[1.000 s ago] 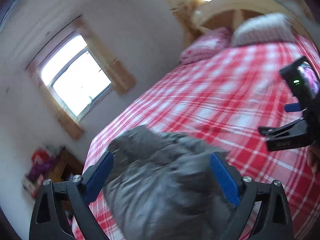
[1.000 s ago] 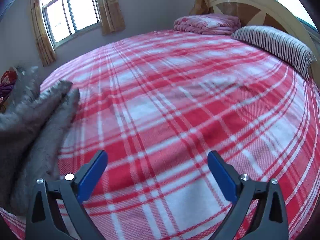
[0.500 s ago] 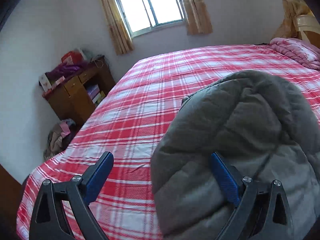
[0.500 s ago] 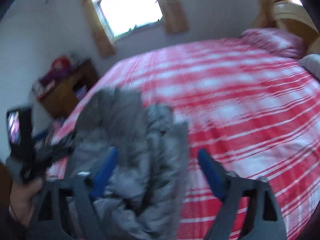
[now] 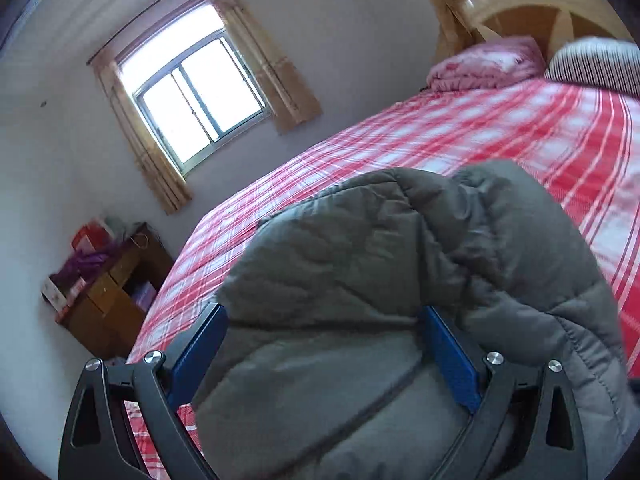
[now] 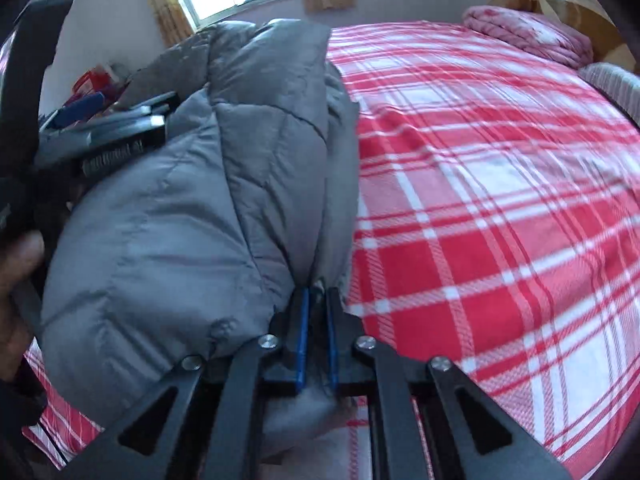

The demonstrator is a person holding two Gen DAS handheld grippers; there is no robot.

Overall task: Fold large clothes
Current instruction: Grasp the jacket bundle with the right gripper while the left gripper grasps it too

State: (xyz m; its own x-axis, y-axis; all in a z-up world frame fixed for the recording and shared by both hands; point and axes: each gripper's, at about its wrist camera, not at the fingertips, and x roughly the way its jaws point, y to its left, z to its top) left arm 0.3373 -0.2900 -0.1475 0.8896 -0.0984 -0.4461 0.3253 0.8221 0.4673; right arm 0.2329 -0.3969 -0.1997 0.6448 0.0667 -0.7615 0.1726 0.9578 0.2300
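Grey quilted jacket (image 5: 400, 280), red-white plaid bedspread (image 6: 500, 200), blue-padded tongs (image 6: 316, 336)

Looks like a home bedroom: big bed (image 6: 500, 184) with a red plaid sheet, striped pillow (image 5: 596, 64), curtained window (image 5: 196, 96), cluttered wooden dresser (image 5: 108, 296) in the corner.

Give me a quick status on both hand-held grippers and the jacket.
Right hand-held gripper shut on grey puffer jacket. Left hand-held gripper open, jacket bulging between its fingers. Jacket bunched over the plaid bed. Nothing in the way.
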